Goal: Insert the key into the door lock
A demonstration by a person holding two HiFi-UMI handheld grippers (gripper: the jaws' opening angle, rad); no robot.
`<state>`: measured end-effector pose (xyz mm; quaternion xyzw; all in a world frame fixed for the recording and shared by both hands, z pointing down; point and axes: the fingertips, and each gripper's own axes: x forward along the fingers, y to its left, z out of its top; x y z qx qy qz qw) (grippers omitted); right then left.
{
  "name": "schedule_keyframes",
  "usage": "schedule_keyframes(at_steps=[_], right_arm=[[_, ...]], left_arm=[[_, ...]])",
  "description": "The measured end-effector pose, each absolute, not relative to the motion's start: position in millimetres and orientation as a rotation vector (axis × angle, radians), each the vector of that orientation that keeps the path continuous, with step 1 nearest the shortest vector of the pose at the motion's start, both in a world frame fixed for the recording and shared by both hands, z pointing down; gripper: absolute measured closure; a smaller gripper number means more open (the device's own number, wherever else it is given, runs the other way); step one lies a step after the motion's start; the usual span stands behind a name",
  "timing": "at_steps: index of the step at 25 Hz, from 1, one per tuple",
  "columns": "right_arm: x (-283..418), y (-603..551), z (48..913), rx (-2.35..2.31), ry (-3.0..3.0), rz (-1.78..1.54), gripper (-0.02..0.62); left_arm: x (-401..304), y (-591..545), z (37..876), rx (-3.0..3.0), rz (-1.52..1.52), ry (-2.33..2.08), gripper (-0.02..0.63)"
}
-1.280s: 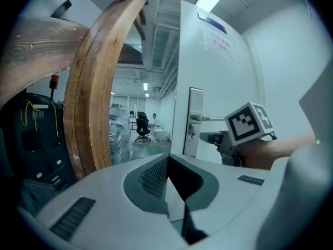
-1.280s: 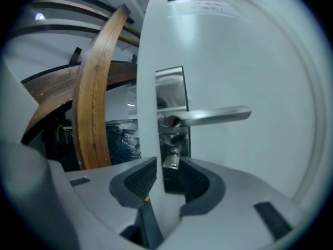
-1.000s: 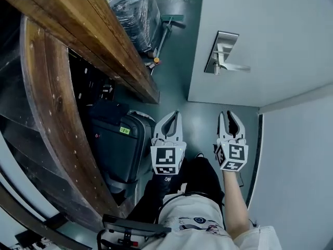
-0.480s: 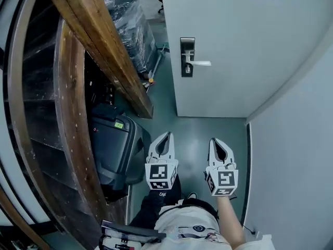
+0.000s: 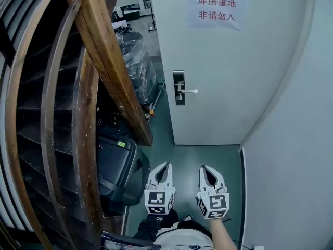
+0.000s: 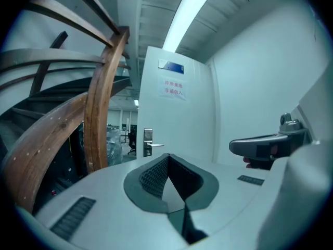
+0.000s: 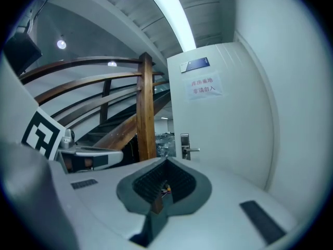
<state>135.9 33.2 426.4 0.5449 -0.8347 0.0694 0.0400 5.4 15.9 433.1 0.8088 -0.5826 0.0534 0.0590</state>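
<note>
A white door [image 5: 223,72] stands ahead with a steel lock plate and lever handle [image 5: 179,87] at its left edge. The same lock [image 6: 148,142] is small and far off in the left gripper view, and the lock [image 7: 184,146] also shows in the right gripper view. My left gripper [image 5: 165,165] is shut with nothing between its pads [image 6: 153,176]. My right gripper [image 5: 205,169] is shut on a small brownish key [image 7: 164,189], pinched deep between the ribbed pads. Both grippers are held side by side, low in the head view and well short of the door.
A curved wooden staircase [image 5: 104,51] fills the left side. A black suitcase [image 5: 117,165] sits beneath it, with a wrapped pallet [image 5: 132,56] beyond. A grey wall [image 5: 291,139] closes the right. A paper sign [image 5: 217,8] hangs on the door. Green floor [image 5: 203,150] leads to the door.
The head view has tilted up, so the door now shows upright with its sign. Both grippers have slid lower in the view, still side by side.
</note>
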Motion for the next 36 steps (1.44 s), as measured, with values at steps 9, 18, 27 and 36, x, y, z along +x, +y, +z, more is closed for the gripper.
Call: schedule_keyframes(at_steps=[9, 18, 27, 36], right_arm=[[121.6, 39.3, 363.9, 1.752, -2.616, 0.098, 0.588], [114.2, 45.4, 342.6, 1.76, -2.626, 0.016, 0.591], [115.0, 52.9, 348.0, 1.749, -2.627, 0.044, 0.59], [118.6, 57.5, 354.1, 1.735, -2.627, 0.065, 0.591]], left_arm=[[2.1, 24.7, 385.7, 2.547, 0.065, -1.722, 0.601], [11.0, 21.4, 371.9, 2.595, 0.036, -1.685, 0.601], [11.2, 30.2, 371.3, 2.592, 0.046, -1.701, 0.601], [14.8, 37.2, 378.4, 2.586, 0.076, -1.696, 0.601]])
